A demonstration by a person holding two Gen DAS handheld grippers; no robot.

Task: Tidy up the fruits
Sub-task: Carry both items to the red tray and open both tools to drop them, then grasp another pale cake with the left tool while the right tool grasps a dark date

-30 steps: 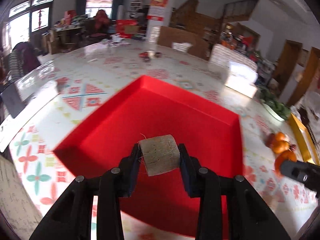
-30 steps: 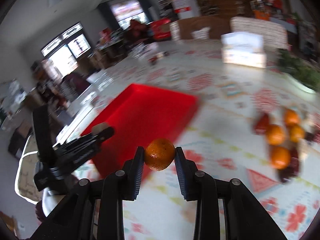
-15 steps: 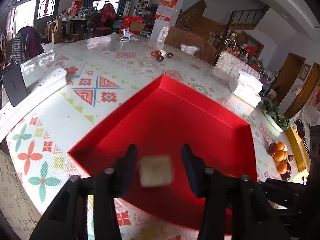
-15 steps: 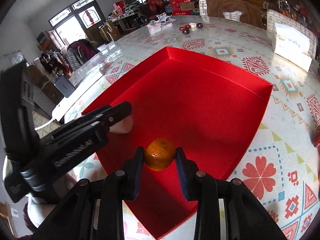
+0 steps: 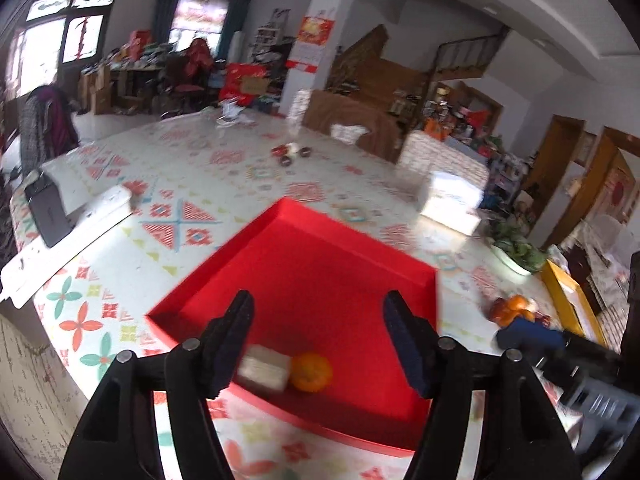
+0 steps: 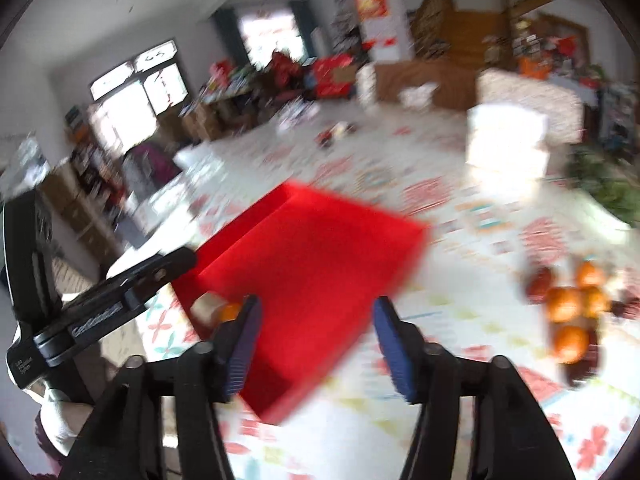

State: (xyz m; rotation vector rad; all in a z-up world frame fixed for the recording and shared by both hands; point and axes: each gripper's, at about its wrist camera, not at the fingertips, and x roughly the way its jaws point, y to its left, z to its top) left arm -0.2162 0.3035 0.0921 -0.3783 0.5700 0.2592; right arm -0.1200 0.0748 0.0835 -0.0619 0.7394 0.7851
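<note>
— Two things lie in our red tray [image 5: 320, 280], correct?

— Yes. We see a pale block [image 5: 264, 368] and an orange [image 5: 311, 372] touching each other in the tray's near corner, on its floor. In the right wrist view the same pair shows blurred at the tray's left corner, the block [image 6: 206, 307] and the orange [image 6: 230, 312] side by side.

— How do our jaws stand?

— Our left gripper [image 5: 318, 340] has its jaws spread and opening wider, with nothing pressed between the pads; the block and orange sit below and beyond them. Our right gripper [image 6: 316, 340] likewise has its jaws apart and opening, with only the tray's red floor [image 6: 320, 248] showing in the gap.

— Can we see each gripper from the other side?

— We can. The right gripper [image 5: 560, 352] shows at the right edge of the left wrist view, dark and blurred. The left gripper [image 6: 120, 296] crosses the left of the right wrist view, near the tray's corner.

— And the other fruit?

— More oranges and some dark red fruit sit in a pile [image 6: 572, 304] on the patterned table [image 6: 480, 208], well apart from the tray on its right. The left wrist view catches the same pile [image 5: 516, 308], just behind the right gripper.
</note>
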